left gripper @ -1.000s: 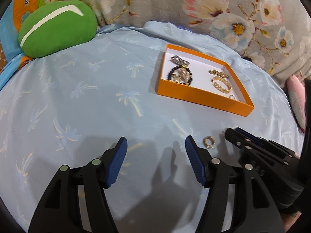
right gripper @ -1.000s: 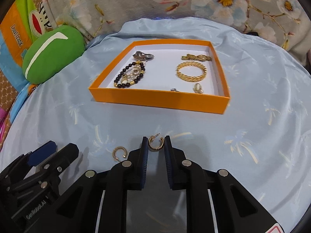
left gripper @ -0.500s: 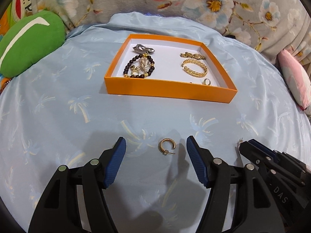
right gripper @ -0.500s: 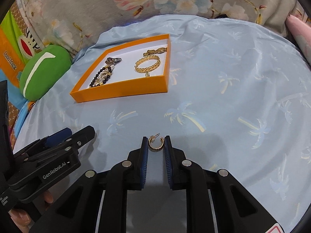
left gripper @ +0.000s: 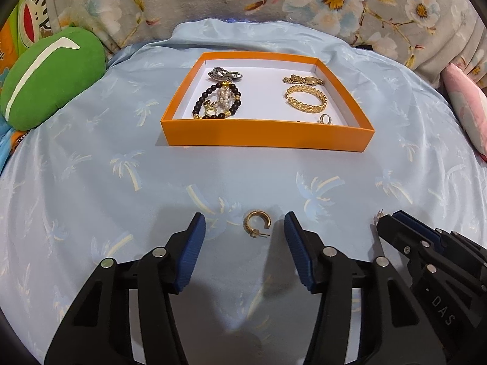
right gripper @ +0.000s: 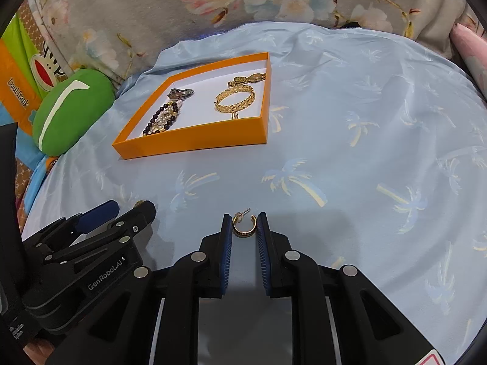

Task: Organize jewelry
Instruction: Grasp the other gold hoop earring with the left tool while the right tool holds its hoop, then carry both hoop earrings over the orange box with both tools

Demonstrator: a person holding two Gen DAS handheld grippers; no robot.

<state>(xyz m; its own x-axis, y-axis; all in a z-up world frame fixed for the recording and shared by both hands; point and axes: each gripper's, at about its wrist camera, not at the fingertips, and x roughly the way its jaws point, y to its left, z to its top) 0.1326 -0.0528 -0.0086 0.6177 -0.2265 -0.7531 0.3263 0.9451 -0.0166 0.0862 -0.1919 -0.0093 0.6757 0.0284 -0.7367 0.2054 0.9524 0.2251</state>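
Observation:
An orange tray on the blue palm-print sheet holds a black bead bracelet, a gold bangle, a gold chain piece and a ring. A gold hoop earring lies on the sheet between the fingertips of my open left gripper. My right gripper is shut on a second gold hoop earring, held above the sheet right of the tray. It shows at the right of the left wrist view.
A green cushion lies left of the tray. A flowered grey blanket runs along the back. A pink pillow sits at the right edge. The left gripper appears low left in the right wrist view.
My left gripper has swung right and centred on the loose earring, which now lies between its fingers. My right gripper carried its earring rightward, away from the tray.

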